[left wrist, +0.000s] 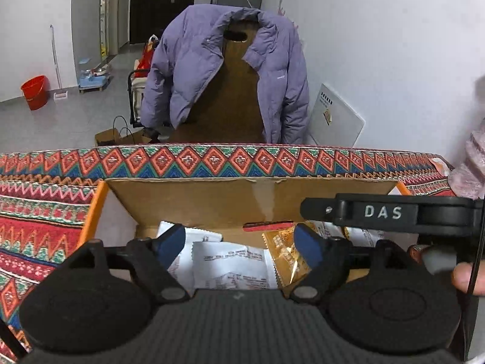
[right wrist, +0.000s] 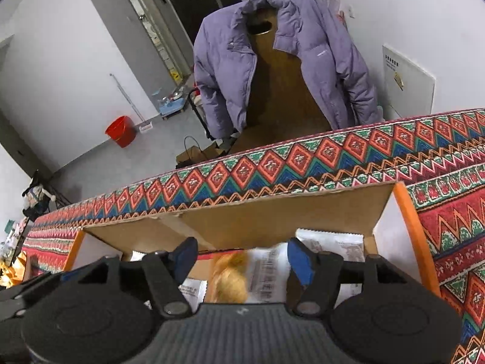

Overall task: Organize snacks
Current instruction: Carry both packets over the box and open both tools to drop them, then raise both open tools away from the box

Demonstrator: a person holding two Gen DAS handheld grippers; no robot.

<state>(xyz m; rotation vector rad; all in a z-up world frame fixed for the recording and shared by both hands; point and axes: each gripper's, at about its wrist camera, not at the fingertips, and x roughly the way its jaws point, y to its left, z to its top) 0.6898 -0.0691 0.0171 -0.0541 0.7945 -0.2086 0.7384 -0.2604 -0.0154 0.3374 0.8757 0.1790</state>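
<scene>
Left gripper (left wrist: 239, 244): jaws apart, blue pads clamped on nothing, hanging over the open cardboard box (left wrist: 212, 200).

Right gripper (right wrist: 242, 257): jaws apart too, nothing pinched. It also pokes into the left wrist view as a black bar on the right.

Readable writing: "DAS" in pale letters on that black bar, and that's the only thing I can actually read. The white snack packets (left wrist: 233, 265) have lines of dark print on them, too small and smeared to make out.

White packets: lying flat on the box floor, directly below and between the left jaws. Top one has its long axis running across, jaw to jaw.

Golden snack packet (left wrist: 286, 253): just inside the left gripper's right-hand pad, near but not gripped, long axis slanting away from the camera. Some print on it, unreadable.

Same golden snack (right wrist: 230, 276) from the right wrist: a blurry yellow blob between that gripper's jaws, touching neither pad. Can't tell its orientation.

Red-edged packet (left wrist: 268, 226): thin strip ahead of the left jaws, long axis across.

Tablecloth (left wrist: 45, 212): loud zigzag pattern, under the box.

Purple puffer jacket (left wrist: 224, 69): far beyond the jaws, small white chest logo, illegible.
</scene>
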